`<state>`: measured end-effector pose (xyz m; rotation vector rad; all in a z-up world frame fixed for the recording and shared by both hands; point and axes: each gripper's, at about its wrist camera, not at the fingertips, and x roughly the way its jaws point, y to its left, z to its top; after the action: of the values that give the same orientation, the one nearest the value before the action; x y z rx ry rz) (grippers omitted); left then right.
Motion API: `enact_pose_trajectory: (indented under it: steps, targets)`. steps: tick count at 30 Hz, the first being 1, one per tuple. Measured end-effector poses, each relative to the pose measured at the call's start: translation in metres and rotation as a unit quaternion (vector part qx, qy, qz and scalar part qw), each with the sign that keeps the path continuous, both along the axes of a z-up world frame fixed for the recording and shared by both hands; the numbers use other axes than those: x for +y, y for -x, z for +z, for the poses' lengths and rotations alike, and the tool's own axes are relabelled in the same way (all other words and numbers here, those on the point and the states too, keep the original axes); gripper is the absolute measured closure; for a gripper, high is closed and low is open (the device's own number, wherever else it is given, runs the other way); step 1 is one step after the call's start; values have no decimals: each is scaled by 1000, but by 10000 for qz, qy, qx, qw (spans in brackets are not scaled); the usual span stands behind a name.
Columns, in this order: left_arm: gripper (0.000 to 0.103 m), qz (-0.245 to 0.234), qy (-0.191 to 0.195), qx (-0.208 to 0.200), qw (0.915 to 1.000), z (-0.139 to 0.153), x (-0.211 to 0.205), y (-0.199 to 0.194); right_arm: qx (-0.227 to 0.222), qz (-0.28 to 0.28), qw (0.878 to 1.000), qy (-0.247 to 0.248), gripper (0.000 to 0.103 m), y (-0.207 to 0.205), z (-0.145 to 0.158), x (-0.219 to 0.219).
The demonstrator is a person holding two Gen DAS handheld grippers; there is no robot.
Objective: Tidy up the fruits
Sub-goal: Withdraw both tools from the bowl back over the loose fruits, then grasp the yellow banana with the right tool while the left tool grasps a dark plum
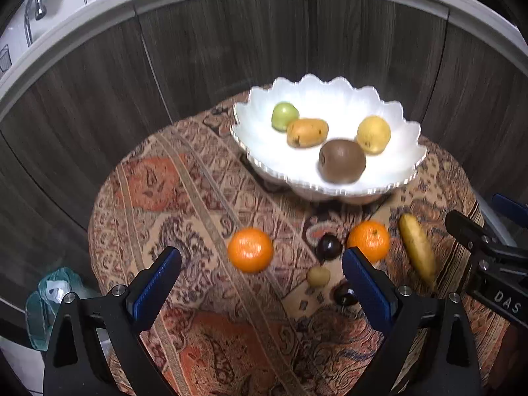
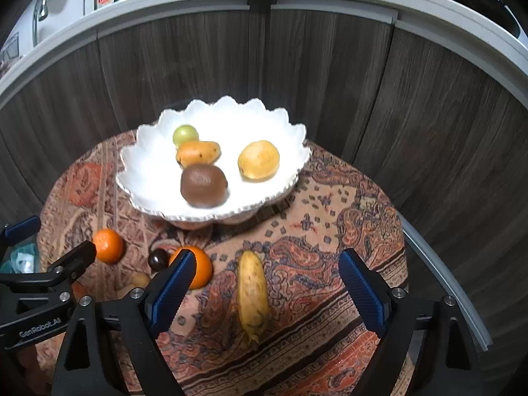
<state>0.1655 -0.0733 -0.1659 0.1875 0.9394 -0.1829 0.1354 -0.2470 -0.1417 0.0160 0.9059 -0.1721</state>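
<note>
A white scalloped bowl (image 1: pixel 250 151) (image 2: pixel 145 194) stands at the far side of the round table. In it lie a green fruit (image 1: pixel 284 116), an orange-yellow fruit (image 1: pixel 307 132), a yellow fruit (image 1: pixel 373 134) and a brown kiwi (image 1: pixel 342 161) (image 2: pixel 204 185). On the cloth lie two oranges (image 1: pixel 250 249) (image 1: pixel 369 239), a banana (image 1: pixel 417 250) (image 2: pixel 252 293), two dark fruits (image 1: pixel 328 247) (image 1: pixel 345 294) and a small pale fruit (image 1: pixel 318 276). My left gripper (image 1: pixel 262 279) is open, above the left orange. My right gripper (image 2: pixel 267 283) is open, over the banana.
The table wears a patterned orange-brown cloth (image 1: pixel 184 198). Dark wood cabinet fronts (image 1: pixel 231 49) curve behind it under a grey countertop. A plastic bag (image 1: pixel 49 297) lies on the floor at the left. The table's edge runs close at the right (image 2: pixel 439 283).
</note>
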Motion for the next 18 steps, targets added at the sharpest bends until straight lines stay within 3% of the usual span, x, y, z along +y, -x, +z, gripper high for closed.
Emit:
enact_pose_trajectory:
  steps: [18]
  targets:
    - [4, 206, -75, 216, 9995, -45, 4, 4, 660, 99, 9974, -286, 41, -11, -74, 0]
